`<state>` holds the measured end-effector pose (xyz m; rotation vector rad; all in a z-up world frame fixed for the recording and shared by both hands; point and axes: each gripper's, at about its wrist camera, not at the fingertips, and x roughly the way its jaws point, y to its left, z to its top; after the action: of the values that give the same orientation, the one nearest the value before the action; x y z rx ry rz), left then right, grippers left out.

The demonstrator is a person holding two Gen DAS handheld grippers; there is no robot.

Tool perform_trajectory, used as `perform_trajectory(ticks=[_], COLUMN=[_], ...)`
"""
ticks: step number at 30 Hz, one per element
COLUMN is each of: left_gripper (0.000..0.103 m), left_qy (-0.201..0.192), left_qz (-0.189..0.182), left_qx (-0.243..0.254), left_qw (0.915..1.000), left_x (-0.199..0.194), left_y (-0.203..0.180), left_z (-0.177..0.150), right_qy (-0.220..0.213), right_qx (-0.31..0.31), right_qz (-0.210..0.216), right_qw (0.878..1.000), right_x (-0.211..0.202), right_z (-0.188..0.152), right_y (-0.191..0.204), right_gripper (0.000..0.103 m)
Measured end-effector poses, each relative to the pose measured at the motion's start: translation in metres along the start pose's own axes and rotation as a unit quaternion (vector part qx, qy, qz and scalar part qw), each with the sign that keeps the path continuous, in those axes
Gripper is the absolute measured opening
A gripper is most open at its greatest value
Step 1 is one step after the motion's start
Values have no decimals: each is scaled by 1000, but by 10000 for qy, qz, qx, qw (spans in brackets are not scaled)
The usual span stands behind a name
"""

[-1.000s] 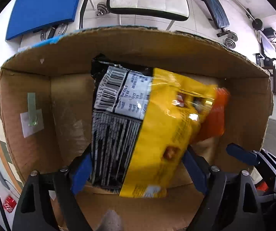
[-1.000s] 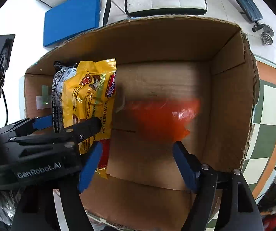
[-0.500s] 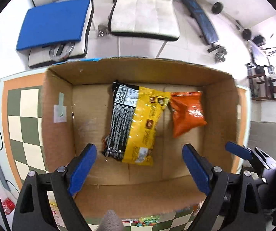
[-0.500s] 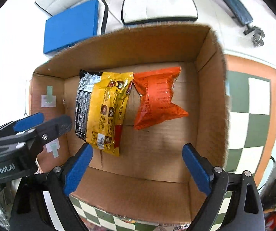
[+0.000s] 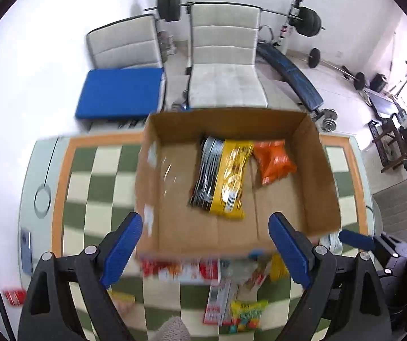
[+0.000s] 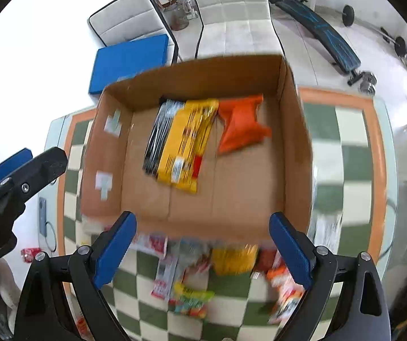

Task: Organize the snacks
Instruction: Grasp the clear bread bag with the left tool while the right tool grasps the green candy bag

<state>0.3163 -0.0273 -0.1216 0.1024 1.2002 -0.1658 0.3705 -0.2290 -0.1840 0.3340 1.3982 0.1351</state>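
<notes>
The cardboard box point(image 5: 231, 170) sits open-topped on the checkered table point(image 5: 98, 182) and serves as the collection bin. Two snacks already lie flat on its floor toward the far wall: a yellow-and-black packet point(image 5: 226, 179) and, just beside it on the right, an orange bag point(image 5: 273, 162). Lying flat and side by side, they leave the near and left parts of the floor bare for further items. The left gripper point(image 5: 206, 244) is released, its blue pads spread wide with nothing between them, poised above the box's near wall. The right gripper point(image 6: 203, 244) is likewise released and empty; its jaws have just been opening, with no item between them. The remaining loose snacks point(image 6: 203, 278) lie scattered on the table in front of the box, blurred in both views, including a multicoloured candy packet point(image 5: 244, 314). Judged from this layout, the next pick comes from that pile. The left gripper's body shows at the left edge of the right wrist view.
</notes>
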Motion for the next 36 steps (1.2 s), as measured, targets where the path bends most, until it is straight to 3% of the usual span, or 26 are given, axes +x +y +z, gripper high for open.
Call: perform_trajectory(ticks=[3, 6, 9, 12, 16, 23, 30, 36], left_gripper=[91, 91, 91, 91, 91, 91, 91, 87], left_qy=[250, 696, 1318, 1549, 1838, 2376, 2827, 3054], left_qz=[199, 168, 217, 420, 786, 1307, 1244, 938], left_qx=[-143, -501, -984, -1126, -998, -576, -374, -386], left_qw=[9994, 9962, 9861, 9806, 9747, 9608, 9504, 9468], left_x=[4, 18, 42, 54, 73, 119, 159, 175], left_y=[13, 33, 68, 93, 131, 182, 200, 199], left_z=[-49, -98, -141, -165, -182, -193, -199, -206], right_qy=[185, 502, 982, 1338, 1640, 2019, 2371, 2373], right_qx=[162, 242, 262, 428, 521, 646, 922, 650], right_qz=[56, 87, 111, 203, 198, 40, -90, -331], right_qw=[9997, 9984, 9948, 9899, 9849, 9773, 9671, 9687], right_x=[4, 21, 51, 76, 101, 137, 163, 171], right_z=[-38, -80, -120, -148, -168, -170, -177, -179], right_y=[2, 6, 13, 13, 17, 30, 31, 38], right_gripper=[97, 97, 97, 97, 97, 97, 97, 97])
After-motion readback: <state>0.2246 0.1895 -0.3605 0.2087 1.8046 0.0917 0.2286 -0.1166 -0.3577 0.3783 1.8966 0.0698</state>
